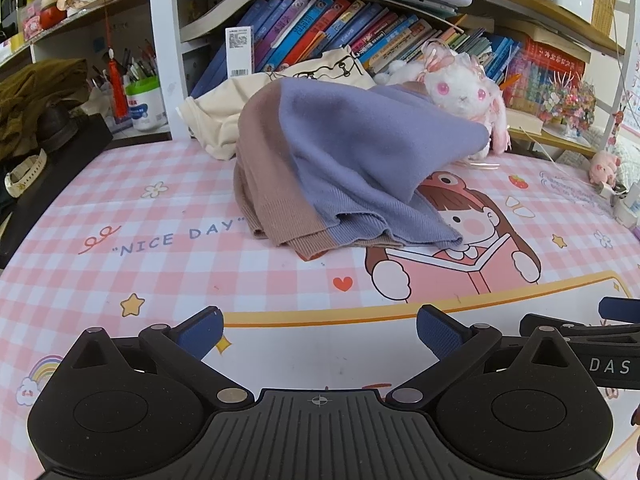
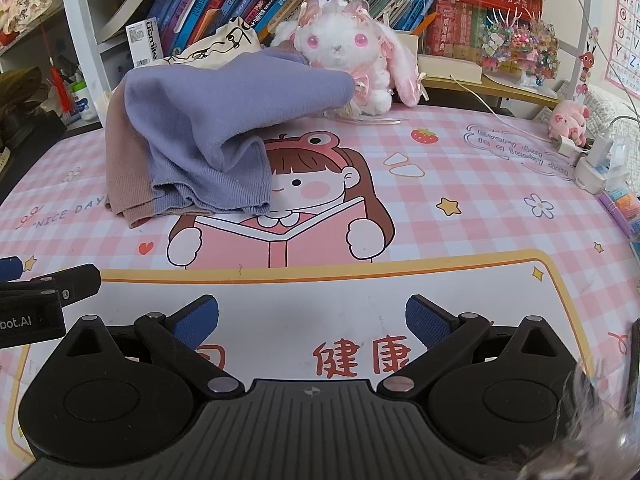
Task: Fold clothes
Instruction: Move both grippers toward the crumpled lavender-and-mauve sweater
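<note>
Pink-and-white checked mat [image 1: 168, 264] covers the desk, printed with a cartoon girl reading a book and the words "NICE DAY"; shelves of books [image 1: 320, 28] rise behind it. On the far half of the mat sits the sweater [image 1: 340, 156], a knitted garment in lilac-blue and dusty brown, heaped in a loose mound; its ribbed hem spills toward the camera and lies on the cartoon girl's hair, while its upper part humps up and leans toward the back of the desk. In the right wrist view the sweater [image 2: 208, 120] sits left of centre, its brown panel on the left side, its blue panel draped over the top.

Just behind it lies a cream cloth bag [image 1: 248, 96] with a black line drawing; to its right a white plush rabbit [image 1: 464, 92] with pink eyes, touching or all but touching the raised edge of the sweater; in the right wrist view the rabbit [image 2: 348, 52] sits against the shelf.

Well short of the garment, the left gripper [image 1: 320, 332] hovers low over the white panel of the mat, jaws spread wide with nothing between the blue pads; the right gripper [image 2: 312, 320] is beside it, likewise spread wide and empty, over red printed characters; each shows at the edge of the other's view.
</note>
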`<state>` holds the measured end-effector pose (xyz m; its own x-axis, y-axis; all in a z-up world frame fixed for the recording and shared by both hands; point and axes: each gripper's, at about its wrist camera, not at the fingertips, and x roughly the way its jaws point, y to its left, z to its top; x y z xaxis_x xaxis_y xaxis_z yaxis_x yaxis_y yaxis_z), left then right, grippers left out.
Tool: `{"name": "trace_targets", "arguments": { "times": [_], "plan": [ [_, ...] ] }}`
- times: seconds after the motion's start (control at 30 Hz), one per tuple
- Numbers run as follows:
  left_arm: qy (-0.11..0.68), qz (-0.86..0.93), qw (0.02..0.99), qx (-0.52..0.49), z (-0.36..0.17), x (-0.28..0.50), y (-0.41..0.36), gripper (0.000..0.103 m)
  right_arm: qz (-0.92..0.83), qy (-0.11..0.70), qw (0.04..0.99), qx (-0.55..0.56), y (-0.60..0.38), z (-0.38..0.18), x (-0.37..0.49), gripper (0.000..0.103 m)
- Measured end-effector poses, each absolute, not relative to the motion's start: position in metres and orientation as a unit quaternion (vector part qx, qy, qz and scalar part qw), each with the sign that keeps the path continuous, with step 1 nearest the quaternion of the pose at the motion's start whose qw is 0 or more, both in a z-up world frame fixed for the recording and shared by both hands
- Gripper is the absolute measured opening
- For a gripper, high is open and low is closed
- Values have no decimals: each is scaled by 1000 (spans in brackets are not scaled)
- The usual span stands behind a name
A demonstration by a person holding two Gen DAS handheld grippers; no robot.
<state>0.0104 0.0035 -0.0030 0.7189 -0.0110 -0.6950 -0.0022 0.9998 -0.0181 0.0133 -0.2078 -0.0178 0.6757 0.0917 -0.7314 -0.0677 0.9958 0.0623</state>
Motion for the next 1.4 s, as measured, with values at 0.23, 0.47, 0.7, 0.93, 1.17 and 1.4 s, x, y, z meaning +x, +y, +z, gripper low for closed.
{"name": "trace_targets", "arguments": {
  "times": [0.23,0.47,0.7,0.93,1.17,1.4],
  "plan": [
    [375,-1,927,-10,-4,11,4,103,45,402,914,16,-208,-19,15,101],
    [379,1,925,-12,-5,12,5,103,47,404,913,17,-208,-20,17,103],
    [381,1,925,-8,-6,12,2,103,51,408,911,20,-209,-23,18,103],
    [385,10,923,-1,-8,12,-4,103,66,420,905,3,-206,-27,21,103],
    [386,10,922,-15,-7,8,-11,103,86,409,909,2,-218,-26,18,103],
    [362,25,931,-25,3,3,-31,103,108,389,915,3,-238,-24,17,103]
  ]
}}
